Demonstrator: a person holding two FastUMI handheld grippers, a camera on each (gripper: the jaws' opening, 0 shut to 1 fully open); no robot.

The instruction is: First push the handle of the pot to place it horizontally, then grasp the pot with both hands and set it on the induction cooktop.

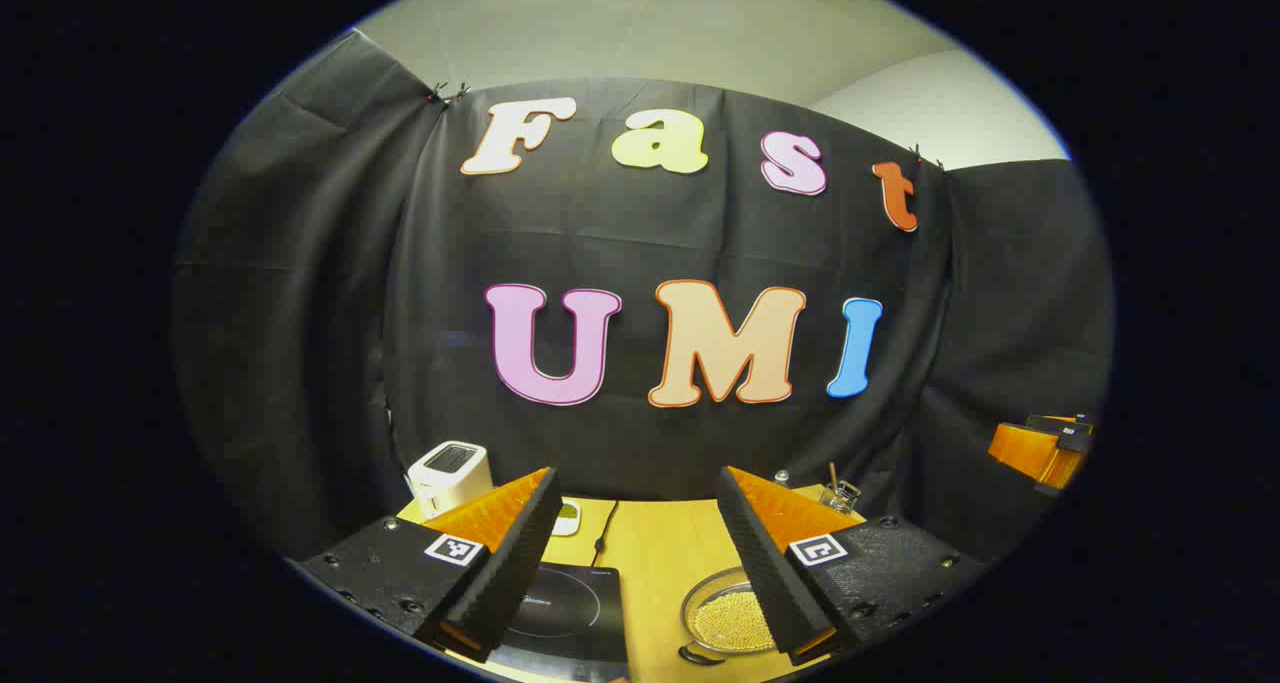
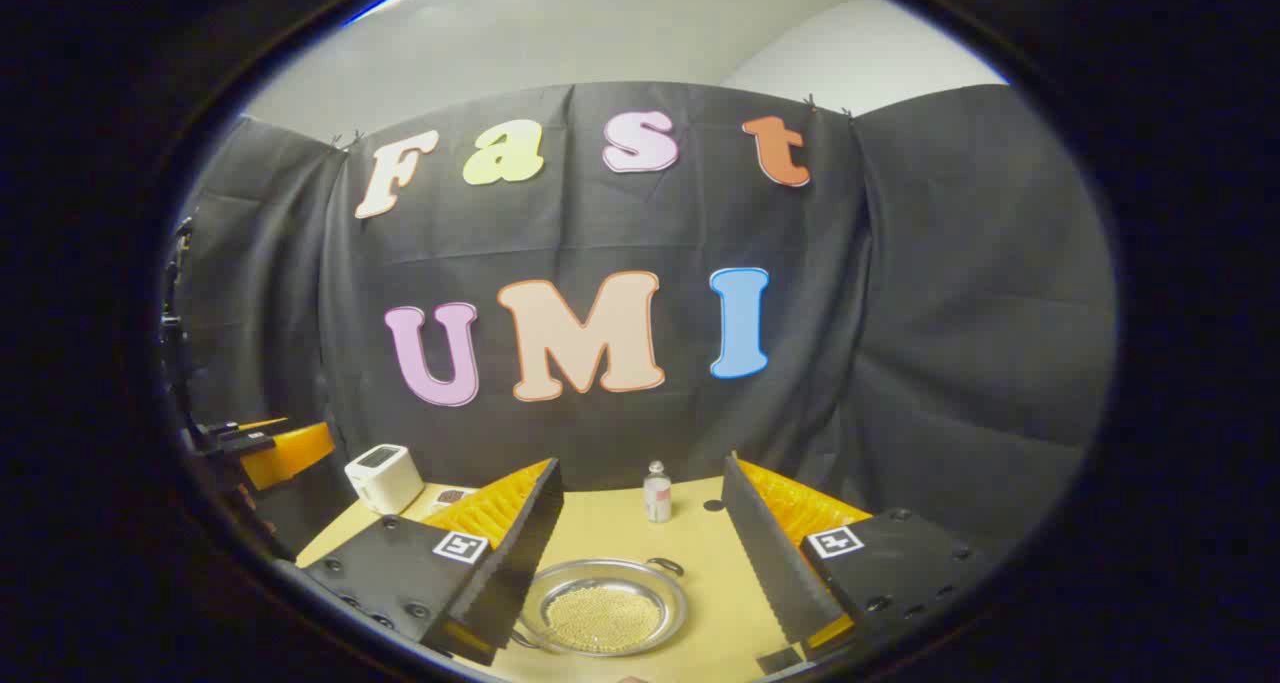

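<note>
A: Two grippers are showing, each with its fingers spread wide and nothing between them. Confirm the left gripper.

B: Confirmed. In the left gripper view its fingers are standing well apart, gripping nothing. Between them the table is lying below, and the gripper is hovering above it, touching no object.

A: Where is the pot?

B: The pot is sitting on the table, partly hidden behind that gripper's right-hand finger. It is holding small pale beads. A dark handle is showing at its near rim in this view.

A: And the cooktop?

B: The cooktop is lying flat on the table just beside the pot, on its left in this view, with bare table between them. The pot is not on it.

A: Report the right gripper.

B: Its fingers are likewise standing wide apart and empty. In the right gripper view the pot is resting on the table between them, touched by neither, with one dark handle at its far rim.

A: Other items?

B: A toaster is standing at the table's far left corner. A bottle is standing upright beyond the pot.
</note>
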